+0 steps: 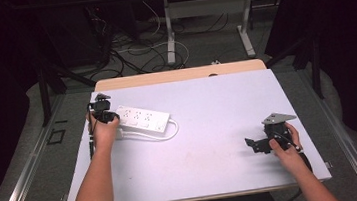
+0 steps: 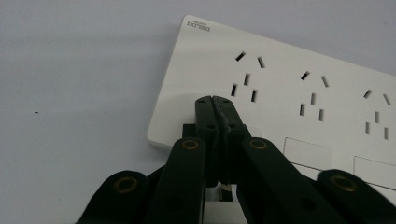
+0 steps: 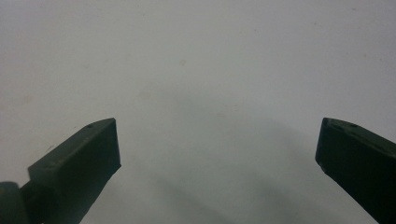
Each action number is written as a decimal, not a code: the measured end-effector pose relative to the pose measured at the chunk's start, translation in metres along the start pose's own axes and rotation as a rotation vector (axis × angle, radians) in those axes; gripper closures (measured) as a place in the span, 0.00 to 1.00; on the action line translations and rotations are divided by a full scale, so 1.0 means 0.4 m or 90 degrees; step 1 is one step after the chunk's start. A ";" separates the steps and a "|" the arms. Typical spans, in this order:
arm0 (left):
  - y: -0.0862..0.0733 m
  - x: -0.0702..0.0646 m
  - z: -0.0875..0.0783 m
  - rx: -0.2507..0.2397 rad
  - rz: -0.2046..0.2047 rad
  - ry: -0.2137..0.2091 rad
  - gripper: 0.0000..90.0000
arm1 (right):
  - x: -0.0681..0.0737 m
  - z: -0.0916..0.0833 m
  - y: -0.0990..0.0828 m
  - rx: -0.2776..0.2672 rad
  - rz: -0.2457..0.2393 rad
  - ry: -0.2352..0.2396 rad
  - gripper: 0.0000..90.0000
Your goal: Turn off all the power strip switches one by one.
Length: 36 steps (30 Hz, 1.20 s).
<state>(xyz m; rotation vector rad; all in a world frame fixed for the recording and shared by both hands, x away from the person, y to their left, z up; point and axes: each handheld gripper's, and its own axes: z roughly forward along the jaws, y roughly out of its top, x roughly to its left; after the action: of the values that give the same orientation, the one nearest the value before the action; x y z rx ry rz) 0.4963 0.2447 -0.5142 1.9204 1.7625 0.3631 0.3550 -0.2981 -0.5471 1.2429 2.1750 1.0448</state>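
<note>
Strip (image 2: 299,93), the white power strip, lies right under the left gripper (image 2: 215,100): in the left gripper view the two black jaws stand pressed together, tips touching each other and resting on or just over the near end of the strip's face, beside the first group of sockets (image 2: 246,77). Nothing shows between the jaws; they seem closed on nothing, and whether the tips press a switch at that end cannot be told. From the tips the strip runs away to the right in that view, two further socket groups following the first, with flat rectangular panels (image 2: 308,149) along the near edge. In the high view the strip (image 1: 143,118) sits on the left part of the table (image 1: 211,147), its long axis going from the left hand (image 1: 103,133) toward the table's middle and slightly toward the person, and its white cable (image 1: 169,131) loops back along the near side. The left gripper (image 1: 103,111) is at the strip's left end, so any work on the strip falls, by judgement, to the left hand. The right gripper (image 1: 256,144) hangs well apart over bare table near the right edge; in the right gripper view its jaws stand wide apart with nothing but the pale surface between them. From there the strip lies far to the left.
</note>
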 end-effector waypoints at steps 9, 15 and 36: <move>-0.007 -0.009 -0.053 -0.024 0.002 -0.032 0.93 | 0.000 -0.001 0.000 -0.002 -0.001 0.001 0.00; -0.028 -0.019 -0.080 -0.038 0.009 -0.058 0.83 | 0.001 -0.002 0.001 -0.002 -0.001 0.001 0.00; -0.161 -0.029 -0.154 -0.175 0.053 -0.149 0.25 | 0.003 -0.002 0.002 -0.003 -0.004 -0.003 0.00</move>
<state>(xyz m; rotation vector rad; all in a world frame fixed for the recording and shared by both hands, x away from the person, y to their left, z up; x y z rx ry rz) 0.4084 0.2468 -0.4950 1.7640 1.4070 0.3718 0.3542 -0.2971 -0.5460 1.2350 2.1708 1.0423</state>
